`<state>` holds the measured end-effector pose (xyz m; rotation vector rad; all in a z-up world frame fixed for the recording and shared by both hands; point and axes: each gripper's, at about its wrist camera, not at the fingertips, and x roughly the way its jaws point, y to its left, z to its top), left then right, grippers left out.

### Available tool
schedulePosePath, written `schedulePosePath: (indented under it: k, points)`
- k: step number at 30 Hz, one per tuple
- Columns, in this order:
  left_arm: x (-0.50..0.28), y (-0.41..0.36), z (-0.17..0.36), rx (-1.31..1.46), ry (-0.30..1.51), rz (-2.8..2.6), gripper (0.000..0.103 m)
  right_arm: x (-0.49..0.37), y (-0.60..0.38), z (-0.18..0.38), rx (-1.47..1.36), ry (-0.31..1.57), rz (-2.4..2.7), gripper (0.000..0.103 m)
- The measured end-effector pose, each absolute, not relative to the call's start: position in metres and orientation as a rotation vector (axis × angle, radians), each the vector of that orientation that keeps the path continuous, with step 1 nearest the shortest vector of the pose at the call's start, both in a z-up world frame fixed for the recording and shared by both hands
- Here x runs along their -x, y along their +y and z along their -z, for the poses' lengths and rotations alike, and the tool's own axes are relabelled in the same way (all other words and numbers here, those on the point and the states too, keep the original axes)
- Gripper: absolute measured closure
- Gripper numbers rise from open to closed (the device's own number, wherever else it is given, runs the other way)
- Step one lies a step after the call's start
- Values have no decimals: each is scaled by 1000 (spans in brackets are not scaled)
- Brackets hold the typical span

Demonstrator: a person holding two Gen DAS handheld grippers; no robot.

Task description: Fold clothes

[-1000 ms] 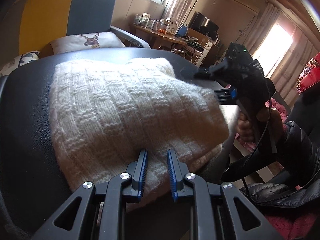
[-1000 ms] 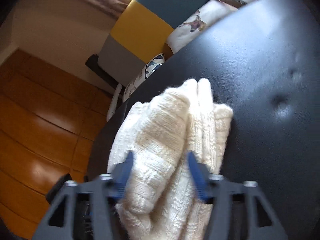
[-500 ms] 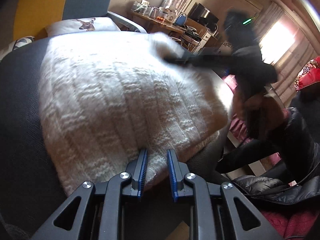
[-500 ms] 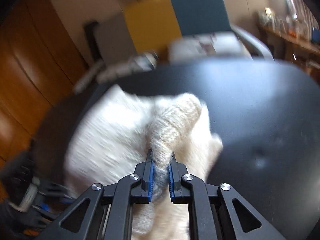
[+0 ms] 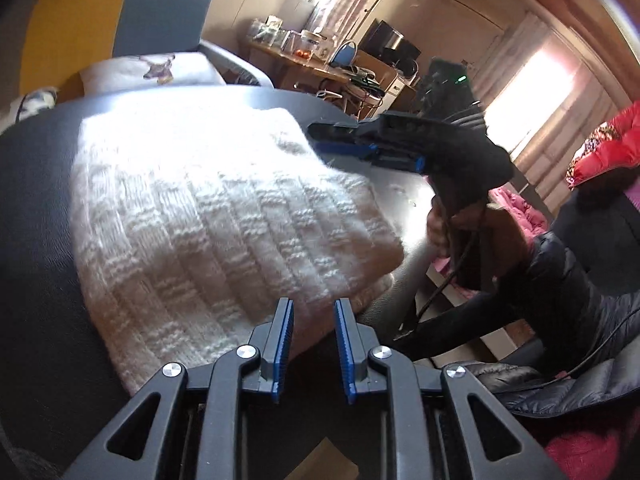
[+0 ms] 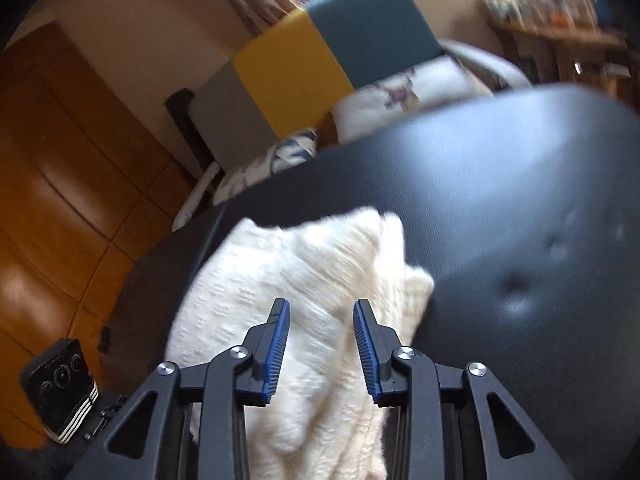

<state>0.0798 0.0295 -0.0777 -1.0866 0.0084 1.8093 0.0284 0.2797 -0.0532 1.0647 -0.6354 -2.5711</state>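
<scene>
A cream knit sweater lies folded on the black padded table. My left gripper sits at the sweater's near edge, its fingers a little apart with nothing pinched between them. My right gripper hovers over the sweater near its corner, jaws open and empty. From the left wrist view the right gripper shows side-on, held by a hand, just past the sweater's far right corner. The sweater's underside layers are hidden.
A yellow and teal armchair with a deer cushion stands behind the table. A cluttered desk is at the back. A dark puffer sleeve reaches in from the right. Bare table top lies right of the sweater.
The right gripper was shut on a raised fold of the sweater half a second ago; now it is open and the fold lies down. The left gripper has hardly moved.
</scene>
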Motion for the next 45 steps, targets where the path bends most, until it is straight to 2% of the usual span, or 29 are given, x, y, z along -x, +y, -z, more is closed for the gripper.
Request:
schedulePosePath:
  k: [5,9,11,13,16,22,27,37,39,45]
  points:
    - [-85,23,73,1065,-11,-1841,83,-39,245,33,-1047,-442,2464,67]
    - [-91,18,88,1151,-1,-1869,82,-46,218,50,-1192,-298,2404,67]
    - [-92,17,105,1199,-9,-1874,82,-47,219,73,-1326,-263,2408,72]
    - [-92,12,108,1203,-84,-1858,82,-49,224,95,-1392,-273,2409,79]
    - [-88,1,99,1196,-139,-1850,82,-50,233,102,-1363,-342,2416,82]
    - [-16,-39,50,1074,-270,-1967,82,-45,236,103,-1352,-363,2400,82]
    - [72,-45,35,1056,-389,-1953,82,-40,237,104,-1364,-380,2384,82]
    - [154,25,99,1330,-93,-1904,83,-32,231,103,-1402,-407,2352,82]
    - [150,41,121,1324,18,-1941,81,-31,230,104,-1407,-413,2350,82]
    - [147,39,122,1315,-17,-1997,81,-28,229,106,-1423,-434,2350,82]
